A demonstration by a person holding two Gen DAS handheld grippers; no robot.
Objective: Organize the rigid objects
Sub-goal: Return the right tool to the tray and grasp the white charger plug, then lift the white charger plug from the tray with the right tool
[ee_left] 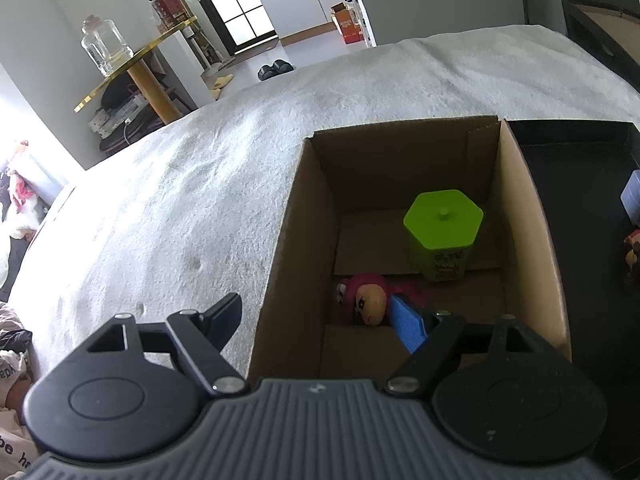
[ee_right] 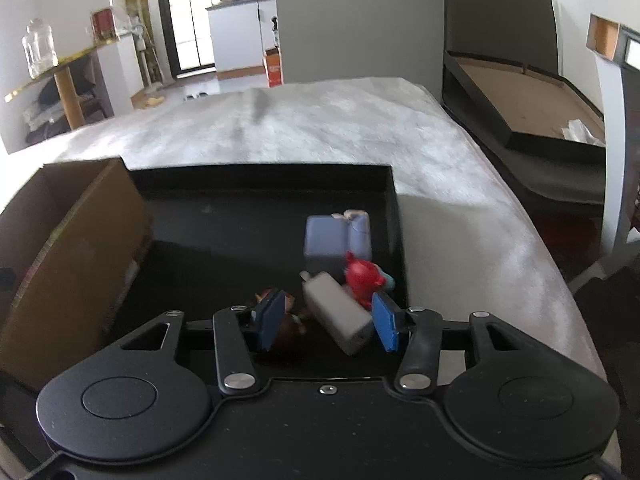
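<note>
In the left wrist view an open cardboard box (ee_left: 280, 240) holds a lime-green hexagonal container (ee_left: 442, 220), standing upright, and a pink-haired doll (ee_left: 370, 304) lying near the front. My left gripper (ee_left: 316, 320) is open and straddles the box's left wall, one finger outside and the blue-padded one inside, with nothing between them but the wall. In the right wrist view a black tray (ee_right: 260, 172) carries a pale blue box (ee_right: 328, 240), a red figure (ee_right: 362, 276), a white charger (ee_right: 336, 312) and a small brown figure (ee_right: 290, 326). My right gripper (ee_right: 328, 322) hangs low over the tray, open, with the charger and brown figure between its pads.
Box and tray sit side by side on a white fuzzy cloth (ee_right: 320, 128) over the table. The box wall (ee_right: 72, 240) stands just left of the tray. A gold shelf with a glass jar (ee_left: 104, 44) is far left, a dark bed frame (ee_right: 520, 92) far right.
</note>
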